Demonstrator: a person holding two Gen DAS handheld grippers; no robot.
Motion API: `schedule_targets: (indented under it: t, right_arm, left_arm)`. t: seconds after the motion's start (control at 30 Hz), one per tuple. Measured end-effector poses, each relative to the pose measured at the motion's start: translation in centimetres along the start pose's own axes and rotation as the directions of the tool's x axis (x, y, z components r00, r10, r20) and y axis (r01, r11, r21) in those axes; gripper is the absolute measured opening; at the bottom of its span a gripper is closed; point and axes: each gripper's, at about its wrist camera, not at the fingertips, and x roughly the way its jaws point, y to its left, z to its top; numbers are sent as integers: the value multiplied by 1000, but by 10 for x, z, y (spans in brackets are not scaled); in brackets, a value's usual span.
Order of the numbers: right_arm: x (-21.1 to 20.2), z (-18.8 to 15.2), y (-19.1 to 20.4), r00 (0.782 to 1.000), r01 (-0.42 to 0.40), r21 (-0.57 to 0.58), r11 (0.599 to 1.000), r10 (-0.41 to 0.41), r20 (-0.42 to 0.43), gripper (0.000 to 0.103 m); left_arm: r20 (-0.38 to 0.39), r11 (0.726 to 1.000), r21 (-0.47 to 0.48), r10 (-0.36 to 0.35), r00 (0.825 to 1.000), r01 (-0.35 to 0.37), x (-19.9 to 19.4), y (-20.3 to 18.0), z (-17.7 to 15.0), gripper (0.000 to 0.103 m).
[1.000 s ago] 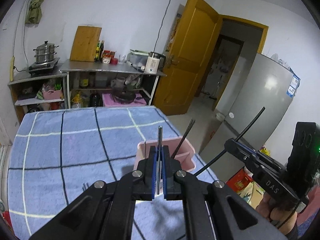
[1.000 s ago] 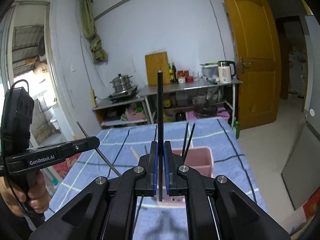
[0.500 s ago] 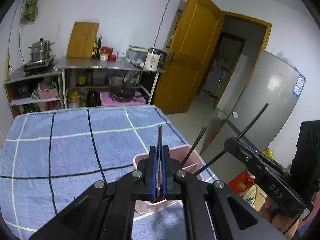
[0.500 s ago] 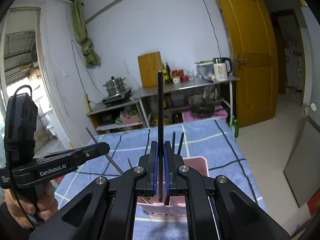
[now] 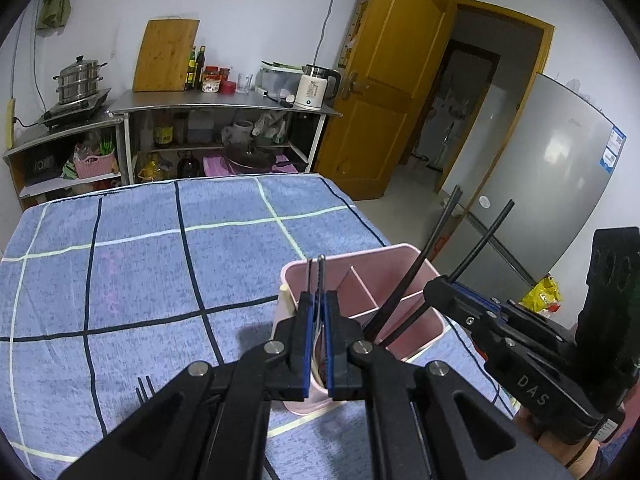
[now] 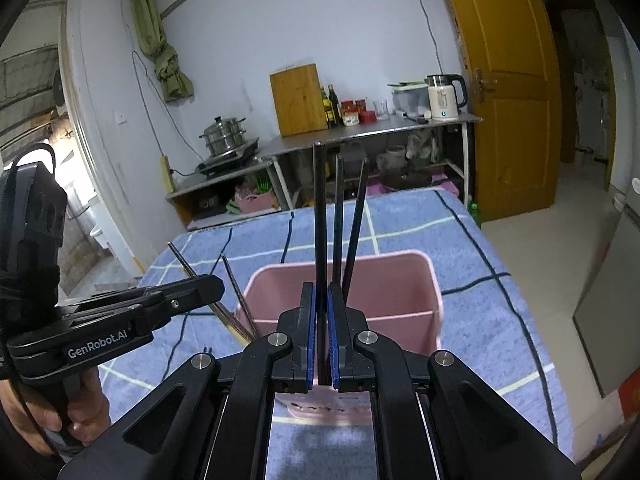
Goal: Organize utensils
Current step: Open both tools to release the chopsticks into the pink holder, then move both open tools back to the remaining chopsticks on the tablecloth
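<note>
A pink divided utensil holder point(image 5: 408, 312) point(image 6: 400, 276) stands on the blue checked tablecloth. My left gripper point(image 5: 317, 300) is shut on a thin metal utensil handle point(image 5: 321, 272) and holds it over the holder's left compartment. It also shows in the right wrist view point(image 6: 192, 292) with the metal stick point(image 6: 240, 300) reaching into the holder. My right gripper point(image 6: 321, 296) is shut on a black chopstick point(image 6: 319, 216), upright over the holder. It also shows in the left wrist view point(image 5: 444, 288). Two black chopsticks point(image 6: 352, 220) stand in the holder.
A fork's tines point(image 5: 144, 390) lie on the cloth point(image 5: 120, 272) left of the holder. A steel counter point(image 5: 224, 100) with a kettle, bottles and a cutting board stands behind the table. A fridge point(image 5: 560, 200) and an open door are at the right.
Both grippers have come closer to the pink holder and lower over it, each still holding its utensil. The holder now fills more of both views.
</note>
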Motion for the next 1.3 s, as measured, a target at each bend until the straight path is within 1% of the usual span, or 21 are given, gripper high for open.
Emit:
schedule_targets:
  t: [0.1, 0.17, 0.23, 0.27, 0.33, 0.43, 0.53, 0.67, 0.8, 1.0, 1.23, 1.27, 1.3]
  right_arm:
    - [3, -2, -2, 1000, 10, 5, 1000, -10, -14, 6]
    - [2, -3, -3, 1000, 17, 4, 1000, -17, -13, 6]
    - [-1, -2, -2, 1000, 24, 0, 1000, -24, -9, 6]
    - [-2, -2, -2, 1000, 27, -2, 1000, -27, -8, 7]
    - [-7, -1, -1, 999, 32, -8, 999, -32, -1, 13]
    - [-15, 0, 0, 999, 33, -5, 999, -33, 12, 14]
    - [-23, -2, 1, 999, 36, -7, 999, -36, 21, 15]
    - [-35, -5, 2, 999, 34, 1, 999, -34, 35, 15]
    - [-49, -11, 9, 998, 27, -16, 999, -27, 50, 15]
    - [-67, -19, 25, 997, 26, -54, 998, -22, 74, 15]
    - [-78, -34, 43, 997, 6, -83, 997, 1, 81, 15]
    - [-79, -37, 45, 997, 3, -84, 996, 4, 82, 15]
    - [-80, -39, 46, 997, -2, -85, 996, 8, 80, 15]
  left_arm:
    - [0, 1000, 5, -3, 1000, 3, 0, -1, -2, 6]
    - [5, 1000, 13, -3, 1000, 3, -2, -3, -3, 9]
    - [17, 1000, 16, -11, 1000, 11, -6, -4, -3, 18]
    - [24, 1000, 18, -15, 1000, 15, -8, -5, -3, 20]
    - [46, 1000, 28, -11, 999, 10, -15, -7, -2, 25]
    - [73, 999, 30, -21, 997, 18, -28, -9, -2, 28]
    - [104, 999, 42, -12, 995, 8, -42, -10, -4, 33]
    - [133, 999, 45, -4, 991, -2, -59, -8, -10, 37]
    - [158, 999, 42, 16, 987, -23, -76, -4, -20, 40]
    - [184, 998, 8, 54, 982, -56, -96, 9, -37, 41]
    - [196, 992, -22, 127, 972, -125, -115, 25, -61, 43]
    - [195, 991, -26, 135, 971, -133, -118, 28, -66, 45]
    - [194, 990, -30, 144, 970, -141, -119, 31, -70, 54]
